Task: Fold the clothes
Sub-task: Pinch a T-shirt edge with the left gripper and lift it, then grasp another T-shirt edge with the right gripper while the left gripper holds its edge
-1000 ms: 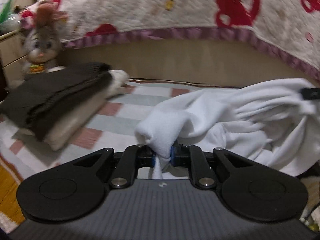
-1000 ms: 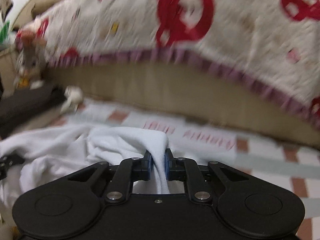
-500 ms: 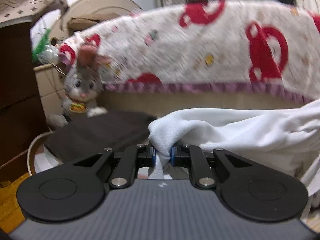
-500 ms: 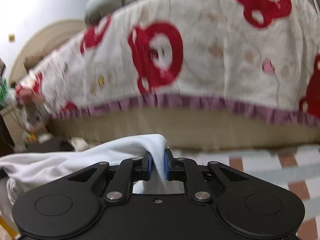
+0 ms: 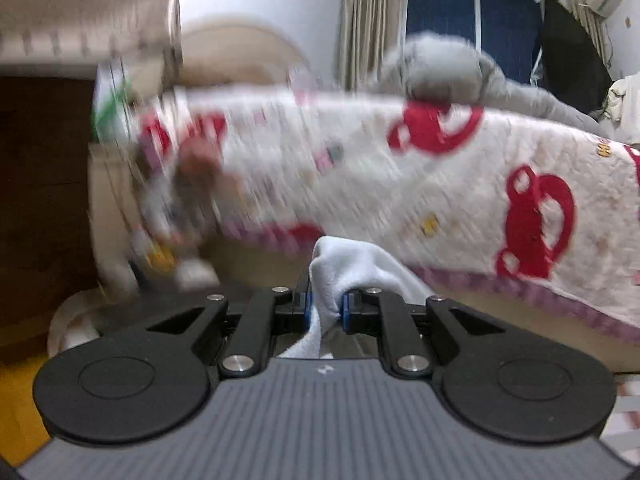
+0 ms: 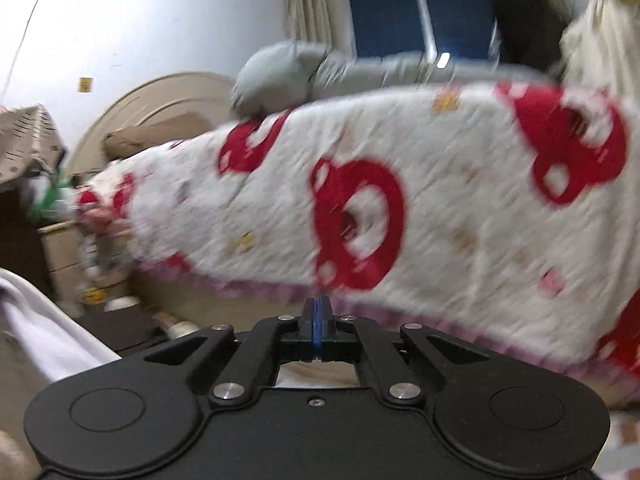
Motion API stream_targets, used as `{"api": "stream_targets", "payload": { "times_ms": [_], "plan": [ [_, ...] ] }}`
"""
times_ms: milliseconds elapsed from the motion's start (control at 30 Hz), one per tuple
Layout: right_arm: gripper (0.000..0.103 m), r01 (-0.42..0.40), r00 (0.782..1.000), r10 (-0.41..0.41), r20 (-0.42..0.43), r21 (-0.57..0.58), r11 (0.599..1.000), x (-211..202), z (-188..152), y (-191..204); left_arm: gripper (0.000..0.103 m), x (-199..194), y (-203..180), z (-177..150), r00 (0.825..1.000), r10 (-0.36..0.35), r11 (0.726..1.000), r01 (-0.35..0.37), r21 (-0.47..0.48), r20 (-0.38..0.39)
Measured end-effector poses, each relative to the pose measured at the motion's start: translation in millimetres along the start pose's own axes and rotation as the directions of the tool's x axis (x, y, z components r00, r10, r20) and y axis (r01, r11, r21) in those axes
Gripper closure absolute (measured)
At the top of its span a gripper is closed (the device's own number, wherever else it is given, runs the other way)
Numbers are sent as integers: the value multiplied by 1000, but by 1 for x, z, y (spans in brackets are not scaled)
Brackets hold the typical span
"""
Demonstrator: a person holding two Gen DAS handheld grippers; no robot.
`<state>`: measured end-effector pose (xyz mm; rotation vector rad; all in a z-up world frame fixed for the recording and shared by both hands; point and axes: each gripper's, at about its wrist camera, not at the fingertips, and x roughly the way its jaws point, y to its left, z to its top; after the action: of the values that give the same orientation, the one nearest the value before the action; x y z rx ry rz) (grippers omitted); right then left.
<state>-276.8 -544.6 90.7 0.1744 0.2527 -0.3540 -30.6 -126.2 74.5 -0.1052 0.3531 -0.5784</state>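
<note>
While the left gripper (image 5: 325,307) is pinching a bunched fold of the white cloth (image 5: 352,268) between its fingers, the right gripper (image 6: 316,322) is showing its fingers pressed flat together w/ nothing between them; its jaws have just been closing. In the right view the cloth (image 6: 40,320) is hanging at the far left edge, well apart from that gripper.

Around: 1 bed w/ a white quilt (image 5: 400,184) printed w/ red shapes & trimmed in purple, filling the background of both views. 1 grey pillow (image 6: 280,76) is lying on top of the quilt, 1 rounded beige headboard (image 6: 160,96) behind it. 1 dark window (image 6: 400,12) w/ curtains is sitting beyond the bed. 1 plush toy (image 5: 188,200), badly blurred, is standing by the bed's left corner. 1 dark folded garment (image 6: 124,328) is lying low at left in the right view, near the toy. Dark wood furniture (image 5: 40,200) is standing at far left in the left view. Nothing is blocking either gripper's front; the bed side is facing both, not touching.
</note>
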Motion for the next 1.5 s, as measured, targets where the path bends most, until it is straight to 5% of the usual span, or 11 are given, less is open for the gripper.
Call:
{"api": "stream_targets", "payload": {
  "times_ms": [133, 200, 300, 500, 700, 933, 1000, 1133, 1200, 1267, 1500],
  "plan": [
    [87, -83, 984, 98, -151, 103, 991, 21, -49, 11, 91, 18, -7, -55, 965, -146, 984, 121, -127, -216],
    [64, -104, 967, 139, -215, 166, 981, 35, -81, 16, 91, 26, -15, -84, 929, -202, 974, 158, -161, -312],
    [62, -113, 927, 211, -311, 304, 946, 56, -130, 19, 91, 34, -31, -126, 868, -268, 960, 204, -192, -417],
    [59, -170, 806, 429, -408, 534, 828, 75, -190, 27, 91, 28, -74, -167, 810, -388, 920, 372, -126, -439],
    [37, -306, 699, 657, -281, 713, 631, 80, -199, 28, 92, 27, -96, -179, 733, -505, 854, 501, -140, -456],
    [47, -311, 647, 648, -403, 636, 706, 96, -208, 53, 93, 25, -114, -192, 675, -533, 814, 574, -90, -511],
    [82, -323, 669, 596, -445, 548, 772, 97, -204, 62, 87, 22, -117, -192, 666, -546, 800, 594, -81, -509],
    [97, -233, 856, 356, -374, 337, 912, 78, -166, 49, 57, 17, -109, -174, 631, -621, 758, 634, -152, -464],
    [97, -117, 934, 166, -317, 171, 978, 70, -143, 40, 54, 16, -101, -158, 649, -630, 759, 631, -160, -426],
    [98, 3, 961, 5, -278, 26, 1000, 66, -125, 31, 48, 18, -94, -143, 673, -631, 766, 620, -171, -387],
    [97, 221, 864, -128, -487, 138, 965, 105, -156, -67, 40, 80, -67, -135, 817, -389, 909, 415, -35, -427]
  ]
}}
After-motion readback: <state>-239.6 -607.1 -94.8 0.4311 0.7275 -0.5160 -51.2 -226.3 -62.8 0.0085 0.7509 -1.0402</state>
